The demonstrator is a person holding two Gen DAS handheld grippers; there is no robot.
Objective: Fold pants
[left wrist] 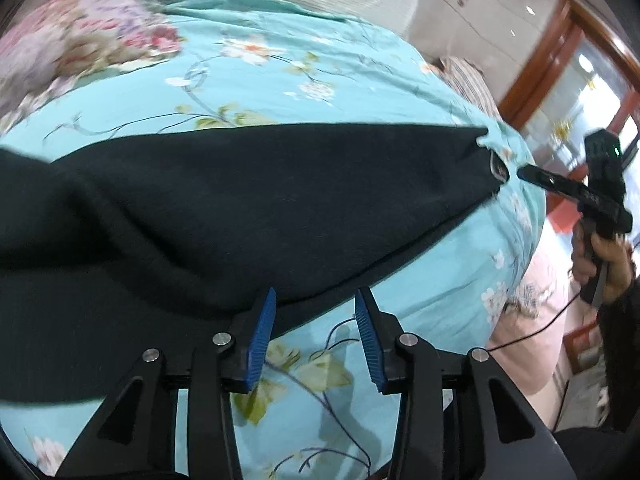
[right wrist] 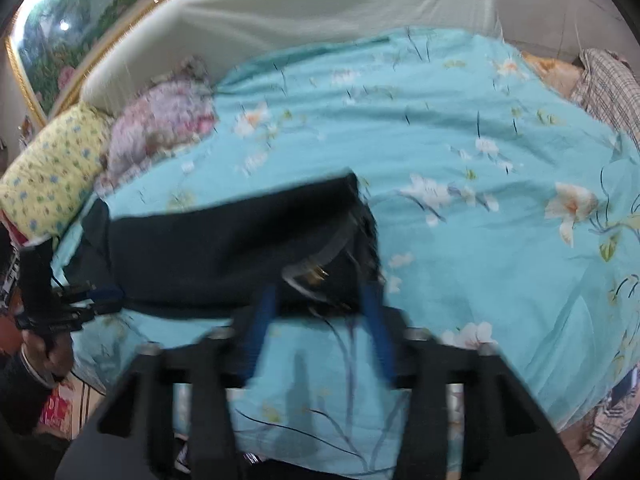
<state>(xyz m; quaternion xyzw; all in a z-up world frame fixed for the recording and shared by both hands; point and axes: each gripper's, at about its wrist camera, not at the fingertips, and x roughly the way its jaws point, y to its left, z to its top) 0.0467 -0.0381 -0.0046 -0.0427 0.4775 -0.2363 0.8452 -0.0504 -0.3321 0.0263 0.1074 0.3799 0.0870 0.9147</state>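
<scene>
Dark navy pants lie across a turquoise floral bedspread, waistband end to the right. My left gripper is open, its blue pads at the pants' near edge, not closed on cloth. The right gripper shows at the far right of the left wrist view, held by a hand, its tip beside the waistband. In the right wrist view the pants look folded over; the right gripper is open just before the waistband, where a buckle shows. The left gripper shows at the pants' left end.
A pink floral pillow and a yellow patterned pillow lie at the head, under a white padded headboard. A plaid cloth lies at the far right. A black cable hangs off the bed's side.
</scene>
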